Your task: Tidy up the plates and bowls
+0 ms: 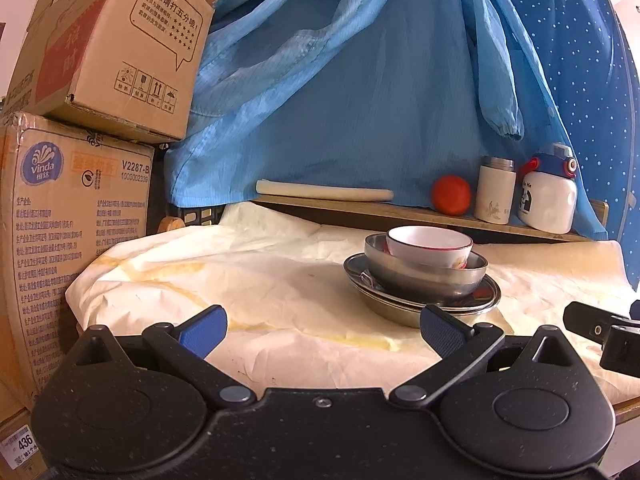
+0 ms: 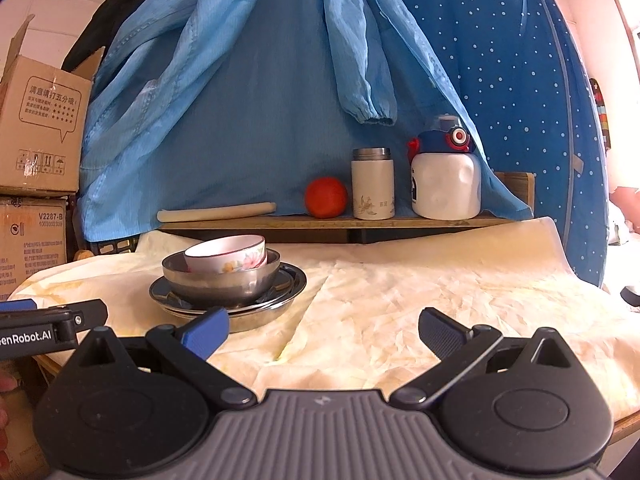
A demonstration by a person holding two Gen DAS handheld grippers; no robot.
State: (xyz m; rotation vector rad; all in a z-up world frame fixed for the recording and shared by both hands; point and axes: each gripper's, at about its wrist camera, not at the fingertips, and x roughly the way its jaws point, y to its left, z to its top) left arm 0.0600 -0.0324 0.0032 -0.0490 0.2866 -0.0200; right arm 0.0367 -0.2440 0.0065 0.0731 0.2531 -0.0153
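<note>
Both tools, left tool [image 1: 322, 330] and right tool [image 2: 324, 332], spread and empty, floral bowl [image 2: 226, 254] nested in steel bowl [image 2: 220, 280] on plates [image 2: 280, 300] just ahead: stacking looks done.

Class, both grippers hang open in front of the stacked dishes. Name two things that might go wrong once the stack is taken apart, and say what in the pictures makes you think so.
1. The white floral bowl sits tilted inside the steel bowl; lifting the steel one first might tip it out.
2. The steel plates rest on a wrinkled cloth, so a sideways nudge could drag the cloth and shift the stack.
</note>
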